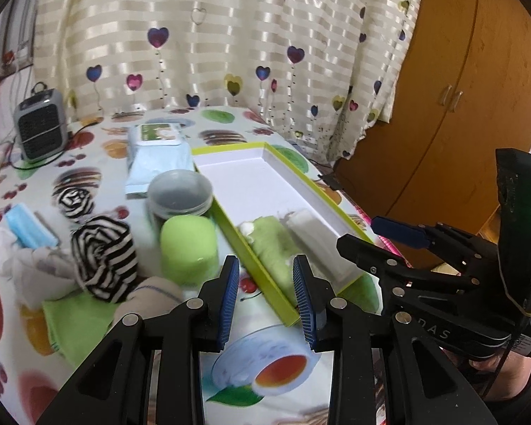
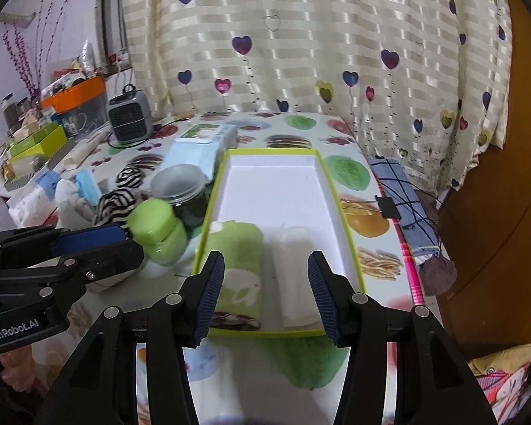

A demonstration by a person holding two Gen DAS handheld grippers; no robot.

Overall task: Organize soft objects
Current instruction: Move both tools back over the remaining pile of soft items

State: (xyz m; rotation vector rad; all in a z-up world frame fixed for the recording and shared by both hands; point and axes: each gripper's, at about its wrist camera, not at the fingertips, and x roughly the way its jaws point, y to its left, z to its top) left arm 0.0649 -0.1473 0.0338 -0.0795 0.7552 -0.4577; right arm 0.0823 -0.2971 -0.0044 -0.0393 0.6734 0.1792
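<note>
Across the middle of my right view lies the table [image 2: 350, 170], and on it the green-rimmed box [image 2: 340, 212], long and mostly bare white inside. At its near end, lower centre, two rolls lie side by side: a green towel [image 2: 239, 248] and a white cloth [image 2: 297, 244]. Left of the box, centre-left of my left view, the loose pile waits: a striped sock roll [image 1: 104, 258], a second one [image 1: 74, 200] behind, a blue mask [image 1: 28, 226]. My left claw [image 1: 265, 294] and right claw [image 2: 266, 292] both stand part open, holding nothing. Next, I judge, I should take the nearer striped roll across its middle, squeeze gently so it stays rolled, and avoid the green tub [image 1: 189, 249] beside it.
</note>
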